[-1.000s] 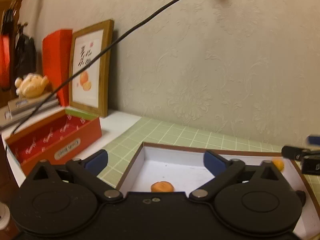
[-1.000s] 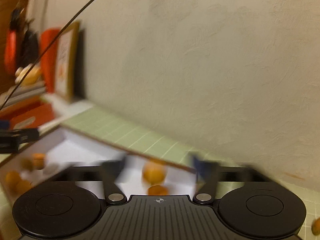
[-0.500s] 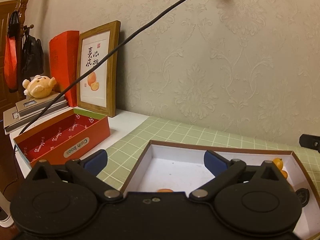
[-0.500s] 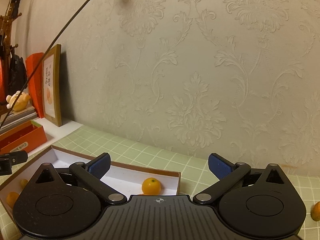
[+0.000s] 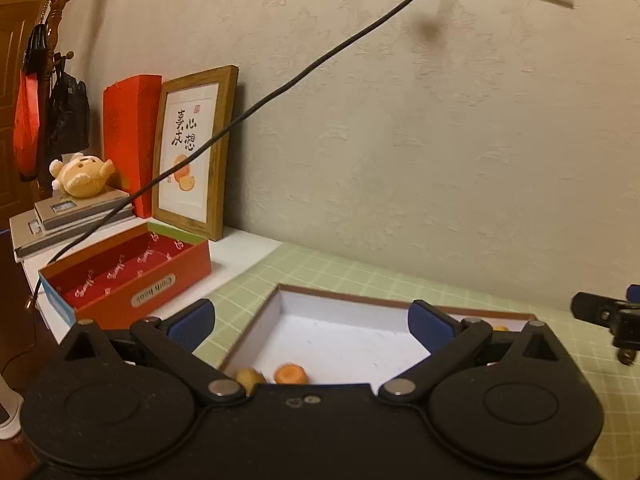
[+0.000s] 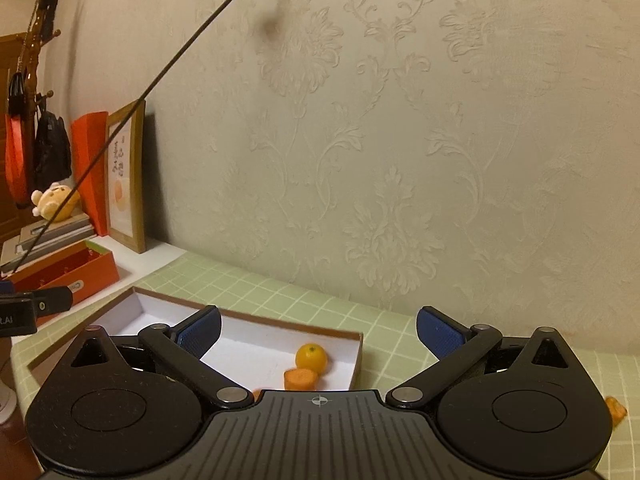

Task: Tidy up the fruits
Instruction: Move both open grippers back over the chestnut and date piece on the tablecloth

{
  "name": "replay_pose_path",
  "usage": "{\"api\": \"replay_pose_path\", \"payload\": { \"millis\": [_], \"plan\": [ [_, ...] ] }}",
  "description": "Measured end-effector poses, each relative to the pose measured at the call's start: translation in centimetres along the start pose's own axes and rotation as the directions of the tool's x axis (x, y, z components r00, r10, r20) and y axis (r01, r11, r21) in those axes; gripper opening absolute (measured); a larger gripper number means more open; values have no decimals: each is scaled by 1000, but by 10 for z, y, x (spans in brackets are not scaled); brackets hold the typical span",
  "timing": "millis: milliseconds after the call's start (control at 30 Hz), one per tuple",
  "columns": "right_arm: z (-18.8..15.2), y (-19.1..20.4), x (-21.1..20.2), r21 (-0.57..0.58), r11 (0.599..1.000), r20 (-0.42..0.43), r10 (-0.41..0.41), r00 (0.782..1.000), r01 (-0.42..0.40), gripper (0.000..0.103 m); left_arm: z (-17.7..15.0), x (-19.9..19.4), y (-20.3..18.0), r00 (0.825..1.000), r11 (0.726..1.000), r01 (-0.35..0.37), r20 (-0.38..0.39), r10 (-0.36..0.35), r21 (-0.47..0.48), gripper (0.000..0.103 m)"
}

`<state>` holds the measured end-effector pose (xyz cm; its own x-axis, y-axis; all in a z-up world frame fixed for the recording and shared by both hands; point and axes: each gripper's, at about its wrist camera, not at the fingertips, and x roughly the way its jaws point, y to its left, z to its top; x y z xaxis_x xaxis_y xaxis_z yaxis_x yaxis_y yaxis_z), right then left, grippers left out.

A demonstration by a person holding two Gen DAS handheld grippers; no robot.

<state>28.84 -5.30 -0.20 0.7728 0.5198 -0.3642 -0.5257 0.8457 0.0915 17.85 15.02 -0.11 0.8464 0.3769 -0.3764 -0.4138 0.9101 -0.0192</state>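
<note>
A shallow white box with a brown rim (image 5: 400, 304) lies on the green checked mat. In the left wrist view a small orange fruit (image 5: 291, 374) and a yellowish one (image 5: 249, 377) lie at its near edge. My left gripper (image 5: 310, 320) is open and empty above the box. In the right wrist view the box (image 6: 356, 360) holds a round orange fruit (image 6: 311, 357) and a flat orange piece (image 6: 301, 379). My right gripper (image 6: 318, 328) is open and empty over the box's right end. Another orange piece (image 6: 615, 410) lies on the mat at far right.
An open red box (image 5: 128, 276) stands left of the mat. Behind it are a framed picture (image 5: 194, 152), a red folder (image 5: 128, 140), a plush toy (image 5: 82, 174) on stacked books, and a coat stand. A black cable (image 5: 280, 92) hangs across. The wall is close behind.
Both grippers have tilted and shifted over the box; the right view went from blurred to steady. More fruit shows at the near edge in the left view. Both stayed open.
</note>
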Motion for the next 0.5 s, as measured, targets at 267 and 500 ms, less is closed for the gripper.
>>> {"api": "replay_pose_path", "payload": {
  "millis": [267, 500],
  "plan": [
    [-11, 2, -39, -9, 1000, -19, 2, 1000, -2, 103, -13, -34, -16, 999, 998, 49, -12, -49, 40, 97],
    [-18, -5, -76, -59, 998, -7, -33, 999, 32, 103, -18, -52, -32, 996, 992, 91, 1, -92, 91, 97]
  ]
}}
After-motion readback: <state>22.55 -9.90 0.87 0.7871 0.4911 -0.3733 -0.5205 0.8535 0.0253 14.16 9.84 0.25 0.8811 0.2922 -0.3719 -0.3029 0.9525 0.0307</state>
